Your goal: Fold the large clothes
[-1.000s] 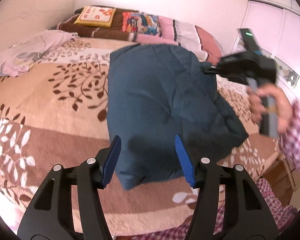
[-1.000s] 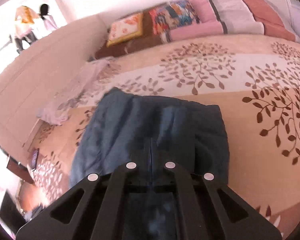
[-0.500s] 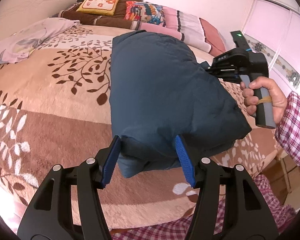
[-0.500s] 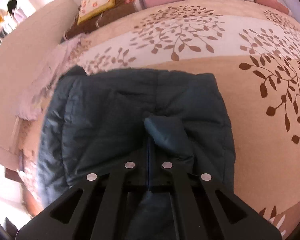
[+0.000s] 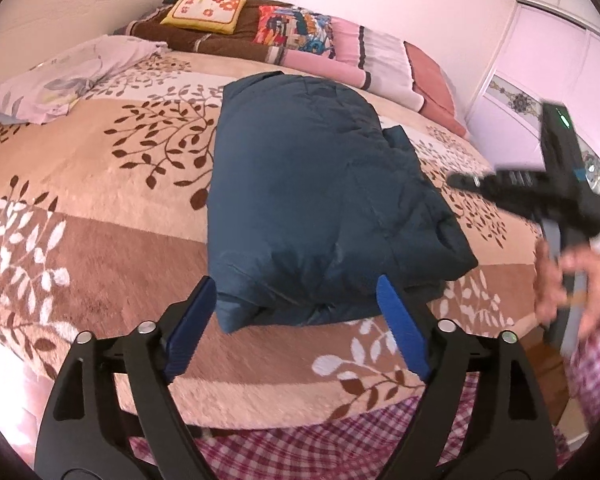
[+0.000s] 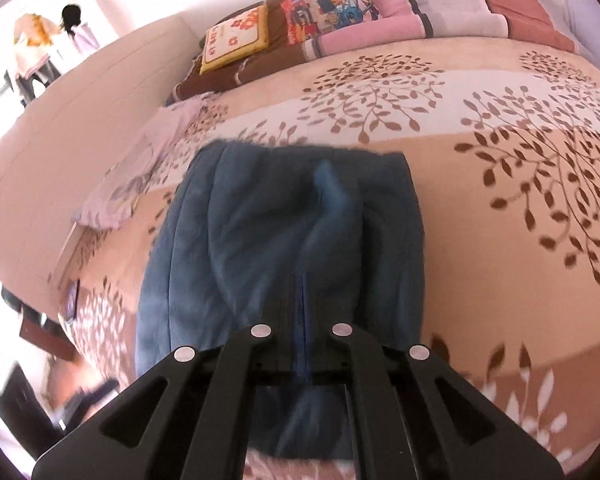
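a bed [image 5: 100, 208] under a tan, leaf-printed blanket carries a folded dark blue padded garment [image 5: 312, 200] near its foot edge. a pale lilac cloth [image 5: 60, 80] lies crumpled at the left side, and a row of pillows [image 5: 300, 36] lines the head edge.

A leaf-patterned bedspread [image 5: 100, 208] with pillows [image 5: 292, 36] along its far edge.

Bare bedspread [image 5: 100, 184] flanks the jacket [image 5: 308, 200]; pillows [image 5: 308, 36] block the far edge.
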